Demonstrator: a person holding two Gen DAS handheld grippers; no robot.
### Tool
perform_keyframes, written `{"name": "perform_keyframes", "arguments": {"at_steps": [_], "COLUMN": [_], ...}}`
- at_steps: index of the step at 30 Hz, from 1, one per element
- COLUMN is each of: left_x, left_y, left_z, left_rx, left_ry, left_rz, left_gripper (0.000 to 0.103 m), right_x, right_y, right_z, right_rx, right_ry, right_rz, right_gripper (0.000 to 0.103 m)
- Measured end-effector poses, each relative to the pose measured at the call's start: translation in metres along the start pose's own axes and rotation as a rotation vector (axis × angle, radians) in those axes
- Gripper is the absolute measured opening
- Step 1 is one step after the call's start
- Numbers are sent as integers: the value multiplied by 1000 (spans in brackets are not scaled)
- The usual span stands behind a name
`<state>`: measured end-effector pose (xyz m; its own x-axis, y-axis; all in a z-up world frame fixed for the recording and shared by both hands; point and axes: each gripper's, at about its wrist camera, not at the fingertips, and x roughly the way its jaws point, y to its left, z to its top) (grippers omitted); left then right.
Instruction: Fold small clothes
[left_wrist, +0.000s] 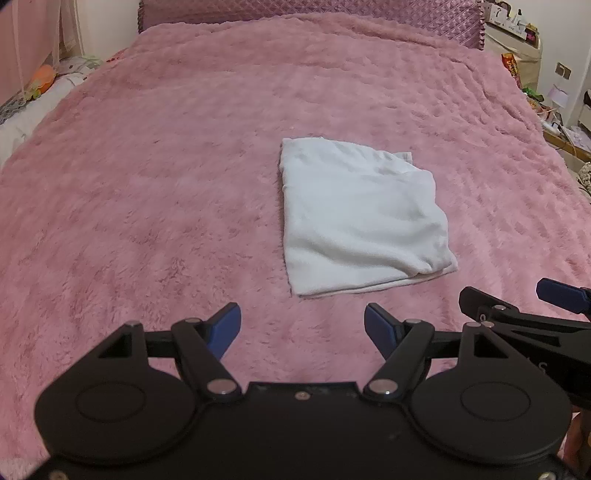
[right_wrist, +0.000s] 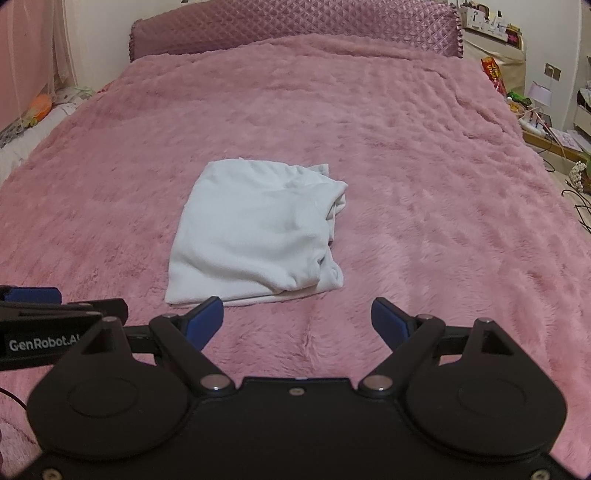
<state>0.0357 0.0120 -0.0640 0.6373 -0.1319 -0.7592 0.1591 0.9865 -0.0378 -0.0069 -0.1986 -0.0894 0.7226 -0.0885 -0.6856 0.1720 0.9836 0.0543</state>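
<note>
While the pink plush blanket (left_wrist: 147, 203) covers the whole bed up to the quilted headboard (right_wrist: 295, 26), we see the white garment (left_wrist: 358, 218) lying folded into a rough rectangle mid-bed, loose layers bunched along its right edge. We hold the left gripper (left_wrist: 302, 328) and right gripper (right_wrist: 297, 321) side by side just short of its near edge, both spread wide, nothing between the blue pads (right_wrist: 207, 317).

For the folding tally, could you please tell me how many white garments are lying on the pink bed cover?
1. The folded white garment lies on the pink bed cover near the middle, just beyond both open hand-held grippers. Nothing else white shows on the cover; any layers tucked inside cannot be told.
</note>
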Motion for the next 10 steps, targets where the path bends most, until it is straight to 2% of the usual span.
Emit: {"name": "perform_keyframes", "arguments": {"at_steps": [10], "left_x": [-1], "left_y": [-4], "left_z": [1], "left_rx": [27], "left_ry": [-23], "left_rz": [-3], "left_gripper": [78], "right_x": [3], "right_y": [1], "right_z": [-1], "right_rx": [8], "right_ry": [12], "right_rz": [-14], "right_gripper": [89]}}
